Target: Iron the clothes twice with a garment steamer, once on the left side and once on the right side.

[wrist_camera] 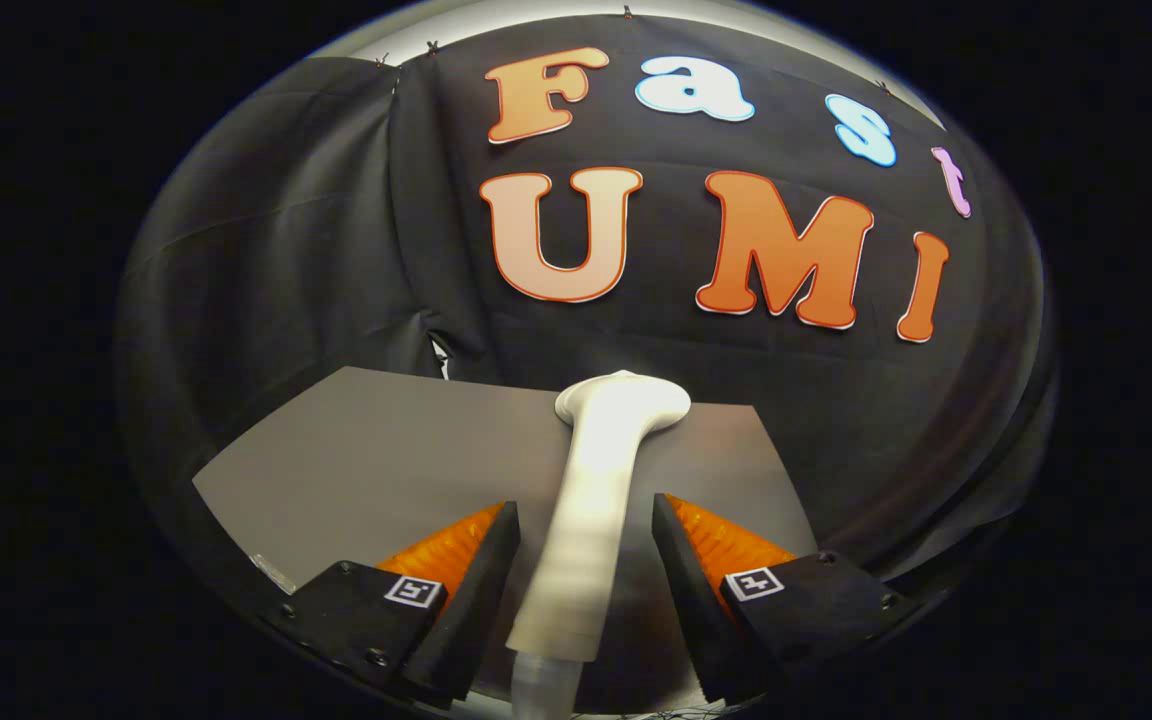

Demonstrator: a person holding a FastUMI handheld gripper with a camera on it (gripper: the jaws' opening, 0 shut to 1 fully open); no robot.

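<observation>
A white plastic garment steamer (591, 500), with a long rounded handle and a wider flattened head at its far end, lies between the two fingers of the gripper (584, 525) and reaches well beyond them. Its head rests over the far edge of a flat grey tabletop (376, 450), just right of the middle of that edge, and a pale ribbed hose (541, 690) leaves the near end of the handle below the fingers. The fingers stand partly open, one on each side of the handle, with a thin gap showing between each finger and the handle, so neither presses on it. Behind the tabletop hangs the creased black cloth wall (276, 250) of the booth.
</observation>
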